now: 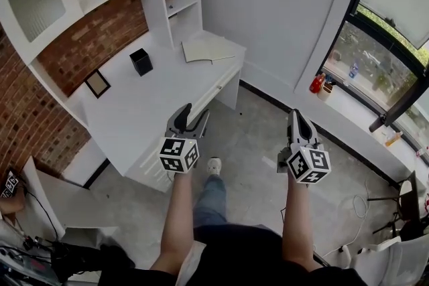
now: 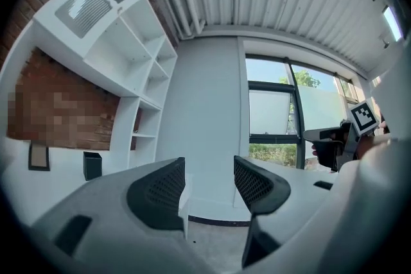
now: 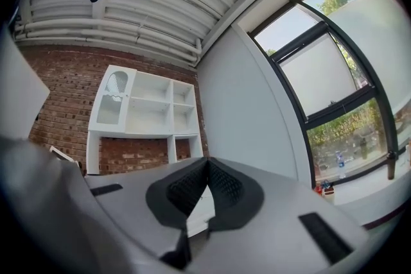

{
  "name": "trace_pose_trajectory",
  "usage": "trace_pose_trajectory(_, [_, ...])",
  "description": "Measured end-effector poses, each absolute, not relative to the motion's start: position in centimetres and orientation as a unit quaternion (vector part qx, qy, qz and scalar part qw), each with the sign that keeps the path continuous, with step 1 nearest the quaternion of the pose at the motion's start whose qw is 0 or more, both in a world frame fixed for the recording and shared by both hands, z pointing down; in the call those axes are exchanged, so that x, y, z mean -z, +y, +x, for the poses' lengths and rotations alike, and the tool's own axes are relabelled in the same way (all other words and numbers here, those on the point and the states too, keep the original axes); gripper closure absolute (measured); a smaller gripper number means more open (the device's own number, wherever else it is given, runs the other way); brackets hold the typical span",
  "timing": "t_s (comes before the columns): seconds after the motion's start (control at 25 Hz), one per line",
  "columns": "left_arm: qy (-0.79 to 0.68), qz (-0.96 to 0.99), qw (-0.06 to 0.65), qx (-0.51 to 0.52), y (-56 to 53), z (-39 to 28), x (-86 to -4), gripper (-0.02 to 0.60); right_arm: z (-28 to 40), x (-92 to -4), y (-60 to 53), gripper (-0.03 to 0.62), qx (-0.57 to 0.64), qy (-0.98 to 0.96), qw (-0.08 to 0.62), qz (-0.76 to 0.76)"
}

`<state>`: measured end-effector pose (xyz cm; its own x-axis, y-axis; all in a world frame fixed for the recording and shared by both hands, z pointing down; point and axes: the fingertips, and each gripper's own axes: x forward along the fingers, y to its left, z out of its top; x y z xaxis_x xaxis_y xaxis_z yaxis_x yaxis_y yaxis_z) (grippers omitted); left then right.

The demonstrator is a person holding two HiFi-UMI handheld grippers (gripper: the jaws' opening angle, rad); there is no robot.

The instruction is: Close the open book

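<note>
The open book (image 1: pixel 207 48) lies flat on the far right corner of the white desk (image 1: pixel 134 114), below the end shelves and well apart from both of my tongs. It reads to me as thin and wide, with pale leaves, so I expect it to be light, with floppy pages and perhaps a limp cover, and it may slide on that smooth top. I judge the best hold to be the free outer edge of one half, swung over the spine while the other tong presses the opposite half down. The near edge seems slightly lifted, which might offer a way in, though I cannot be sure. From up here I cannot tell where the spine runs, how thick the book is, or whether the cover is hard. Neither gripper view shows the book plainly, as each tool's own body covers the part of the desk where it lies. The left gripper (image 2: pixel 209 171) has its jaws apart with only air and the desk edge between them. The right gripper (image 3: pixel 207 165) has its jaws together at the tips, holding nothing. Both hang over the floor, short of the desk front. A black pen holder (image 1: pixel 141 61) and a small picture frame (image 1: pixel 98 84) stand further left on the desk, clear of the book.
</note>
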<state>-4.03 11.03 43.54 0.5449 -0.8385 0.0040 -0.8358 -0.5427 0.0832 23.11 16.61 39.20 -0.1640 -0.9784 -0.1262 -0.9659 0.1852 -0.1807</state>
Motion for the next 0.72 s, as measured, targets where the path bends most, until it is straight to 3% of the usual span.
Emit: trace_pose_trajectory(0.72, [-0.501, 0.858, 0.118, -0.005, -22.4, -8.9, -48.7, 0.373, 17.8, -42.2, -19.0, 0.595, 0.070, 0.778, 0.065, -0.621])
